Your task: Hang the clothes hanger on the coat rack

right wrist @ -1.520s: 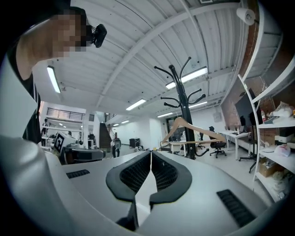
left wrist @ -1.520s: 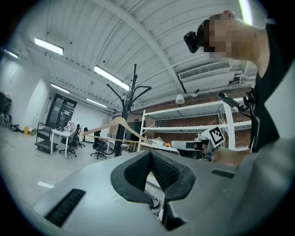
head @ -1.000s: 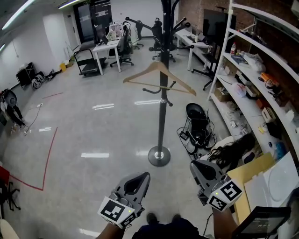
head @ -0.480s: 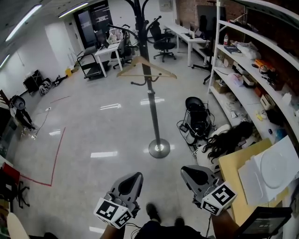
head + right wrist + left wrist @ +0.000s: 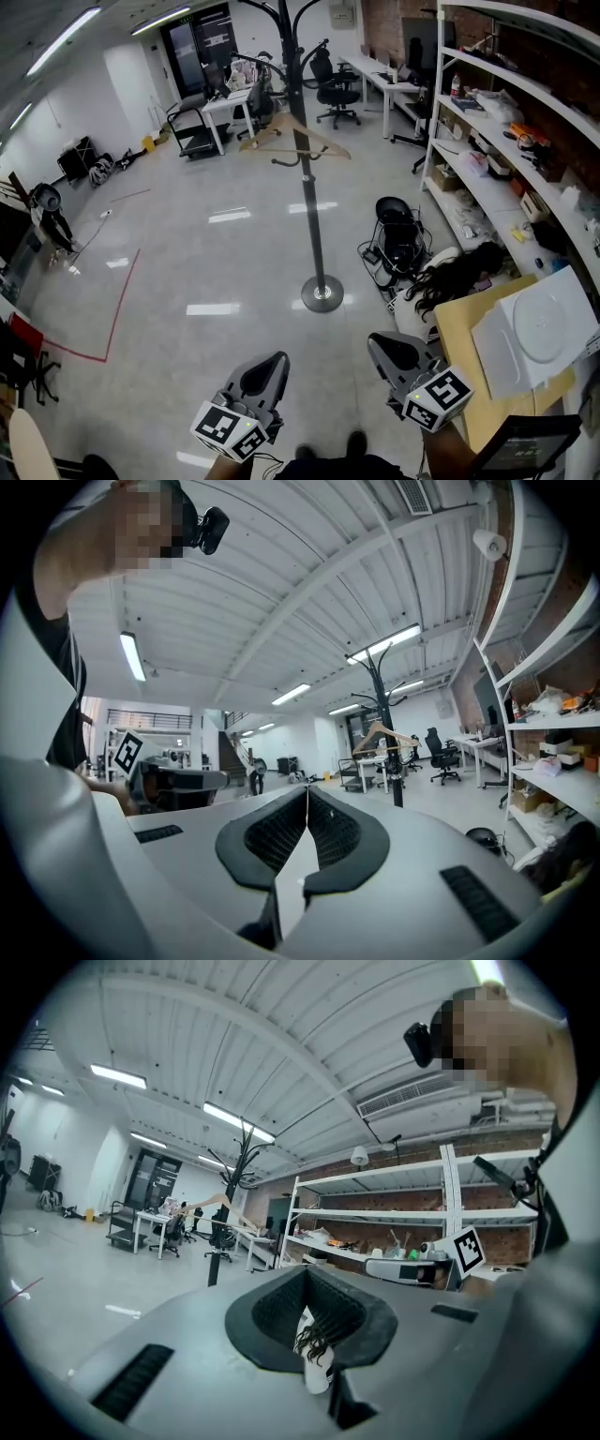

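Shelving (image 5: 525, 122) fills the right edge of my head view. The coat rack (image 5: 312, 225) stands at upper centre on the floor. The hanger (image 5: 293, 134) hangs on it just above its lower pegs, well apart from both grippers. At the bottom edge are the left gripper (image 5: 277, 359) and right gripper (image 5: 380, 341), each with its jaws together and nothing between them.

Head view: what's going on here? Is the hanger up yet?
A person holds a gripper in each hand, low in the frame. The left gripper and right gripper are both shut and empty. The wooden hanger already hangs on the coat rack, which stands on the floor ahead, apart from both grippers. The hanging looks done.
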`<state>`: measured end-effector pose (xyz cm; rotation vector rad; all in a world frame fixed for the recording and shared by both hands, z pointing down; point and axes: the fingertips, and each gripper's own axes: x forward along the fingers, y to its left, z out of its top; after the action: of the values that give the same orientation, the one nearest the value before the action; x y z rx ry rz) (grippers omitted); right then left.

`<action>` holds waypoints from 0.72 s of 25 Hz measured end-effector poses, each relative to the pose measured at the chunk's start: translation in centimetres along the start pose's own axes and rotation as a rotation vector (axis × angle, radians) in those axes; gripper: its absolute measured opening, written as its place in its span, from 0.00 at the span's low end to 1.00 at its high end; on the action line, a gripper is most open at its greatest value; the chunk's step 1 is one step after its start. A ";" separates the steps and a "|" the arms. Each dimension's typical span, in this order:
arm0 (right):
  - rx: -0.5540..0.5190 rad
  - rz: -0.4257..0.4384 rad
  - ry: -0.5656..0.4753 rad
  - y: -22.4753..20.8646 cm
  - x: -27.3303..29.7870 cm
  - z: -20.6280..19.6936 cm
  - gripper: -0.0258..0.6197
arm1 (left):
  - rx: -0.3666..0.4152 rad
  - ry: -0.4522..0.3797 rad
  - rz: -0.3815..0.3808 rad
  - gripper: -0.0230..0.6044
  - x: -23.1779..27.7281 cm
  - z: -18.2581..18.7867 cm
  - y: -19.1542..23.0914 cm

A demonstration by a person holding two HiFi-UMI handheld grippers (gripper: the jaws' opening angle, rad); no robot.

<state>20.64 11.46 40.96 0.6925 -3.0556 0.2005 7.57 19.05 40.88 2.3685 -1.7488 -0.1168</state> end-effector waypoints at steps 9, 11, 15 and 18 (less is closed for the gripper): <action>0.025 -0.140 -0.019 4.4 -0.4 0.2 0.05 | 0.040 0.022 -0.054 0.03 -5.1 -1.4 1.6; 0.025 -0.164 -0.001 5.2 -0.4 -0.2 0.05 | 0.032 0.020 -0.053 0.03 -5.5 -1.6 2.2; 0.045 -0.174 0.005 6.2 -0.8 -0.3 0.05 | 0.020 0.022 -0.077 0.03 -5.9 -0.9 1.5; 0.045 -0.162 -0.012 6.5 -1.3 0.3 0.05 | 0.011 0.020 -0.060 0.03 -6.5 -0.8 0.9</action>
<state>19.04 17.76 39.82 0.9420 -2.9950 0.2642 4.90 25.02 41.55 2.4218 -1.6746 -0.0919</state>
